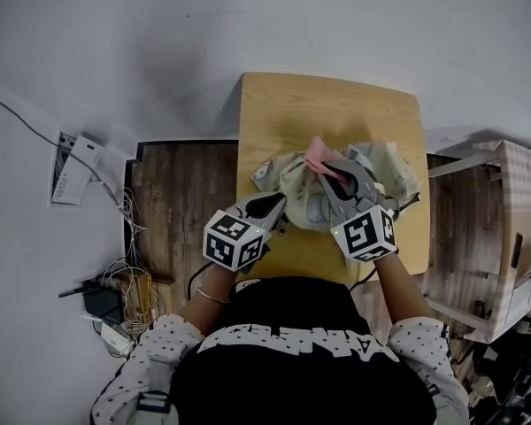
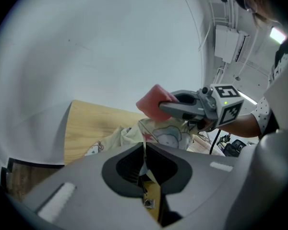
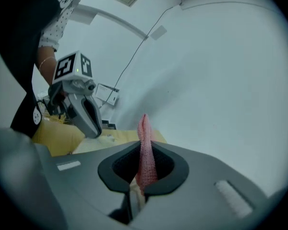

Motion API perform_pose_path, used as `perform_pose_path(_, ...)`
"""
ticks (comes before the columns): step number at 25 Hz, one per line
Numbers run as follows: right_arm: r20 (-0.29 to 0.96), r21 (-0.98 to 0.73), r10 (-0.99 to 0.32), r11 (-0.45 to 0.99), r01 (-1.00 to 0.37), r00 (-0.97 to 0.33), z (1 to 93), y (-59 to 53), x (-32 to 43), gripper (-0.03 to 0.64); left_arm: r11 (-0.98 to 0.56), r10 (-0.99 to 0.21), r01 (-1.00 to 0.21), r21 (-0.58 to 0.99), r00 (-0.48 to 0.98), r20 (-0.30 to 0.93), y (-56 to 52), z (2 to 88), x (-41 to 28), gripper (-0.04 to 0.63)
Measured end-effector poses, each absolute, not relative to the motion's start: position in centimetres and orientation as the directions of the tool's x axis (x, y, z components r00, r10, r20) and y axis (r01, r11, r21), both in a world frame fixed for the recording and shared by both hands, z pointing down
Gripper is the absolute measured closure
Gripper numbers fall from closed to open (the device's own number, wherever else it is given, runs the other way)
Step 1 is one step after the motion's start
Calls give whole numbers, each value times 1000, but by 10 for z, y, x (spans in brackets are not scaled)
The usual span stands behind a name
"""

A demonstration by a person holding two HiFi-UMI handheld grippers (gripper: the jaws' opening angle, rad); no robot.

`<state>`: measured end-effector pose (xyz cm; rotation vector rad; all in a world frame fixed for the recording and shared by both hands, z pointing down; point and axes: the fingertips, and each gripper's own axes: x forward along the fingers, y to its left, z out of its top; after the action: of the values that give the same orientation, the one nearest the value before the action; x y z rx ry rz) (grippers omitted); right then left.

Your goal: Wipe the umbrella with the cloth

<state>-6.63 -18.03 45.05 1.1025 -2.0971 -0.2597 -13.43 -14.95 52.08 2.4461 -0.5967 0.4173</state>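
Now: cloth (image 3: 145,150) clamped in right hand-held gripper (image 1: 329,173), over umbrella (image 1: 290,182).

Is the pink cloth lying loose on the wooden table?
No, the right tool holds the pink cloth pinched upright between its jaws.

Table (image 1: 327,104) smooth wood; umbrella (image 1: 294,181) thin printed fabric; cloth (image 3: 144,128) coarse knit; right tool (image 3: 145,150) matt grey plastic.

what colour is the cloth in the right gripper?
The cloth is pink, with a fine knit texture. Clearest in the right gripper view.
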Motion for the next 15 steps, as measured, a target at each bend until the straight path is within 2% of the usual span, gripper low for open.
perform_pose_path(6, 655, 561, -714, 680, -472, -249, 501, -172, -50, 581, -734, -314, -496, 464, 854, 415, -151, 520, -136, 578)
perform_pose_path(15, 720, 528, -653, 734, -427, -233, 526, -153, -45, 581, -735, -305, -489, 469, 857, 416, -153, 521, -136, 578)
